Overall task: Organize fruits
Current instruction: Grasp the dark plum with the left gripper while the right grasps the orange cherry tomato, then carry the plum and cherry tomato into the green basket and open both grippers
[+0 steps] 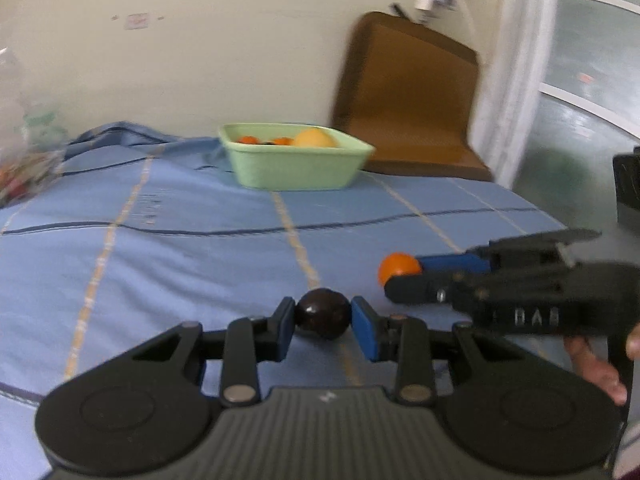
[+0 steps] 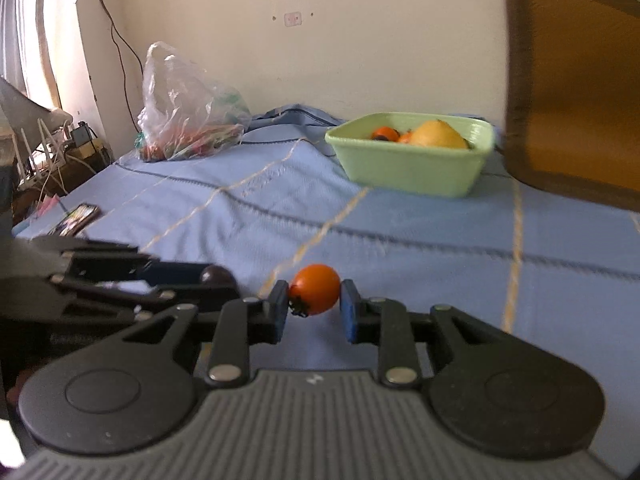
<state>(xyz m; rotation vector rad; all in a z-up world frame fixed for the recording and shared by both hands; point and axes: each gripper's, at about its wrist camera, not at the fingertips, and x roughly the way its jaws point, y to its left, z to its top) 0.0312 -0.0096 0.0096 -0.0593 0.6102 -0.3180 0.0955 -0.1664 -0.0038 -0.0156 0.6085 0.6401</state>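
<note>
Over the blue checked bedspread [image 1: 160, 264], left gripper [image 1: 323, 316] clenched on a dark round fruit [image 1: 322, 313], pads touching both its sides. Just to its right, right gripper [image 2: 314, 300] clamped likewise on a small orange fruit [image 2: 314, 289]. Farther back near the wall, green bowl [image 2: 404, 172] holding a yellow fruit [image 2: 438, 134] and smaller orange ones [image 2: 385, 133], brown chair [image 2: 576, 88] beside its right.

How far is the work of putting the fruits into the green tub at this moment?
Partly done: the green tub already holds a yellow fruit and small orange ones. In hand: the left gripper is shut on a dark round fruit, the right gripper on an orange fruit, both low over the blue bedsheet. Left: carrying both to the tub. No other loose fruit shows.
</note>
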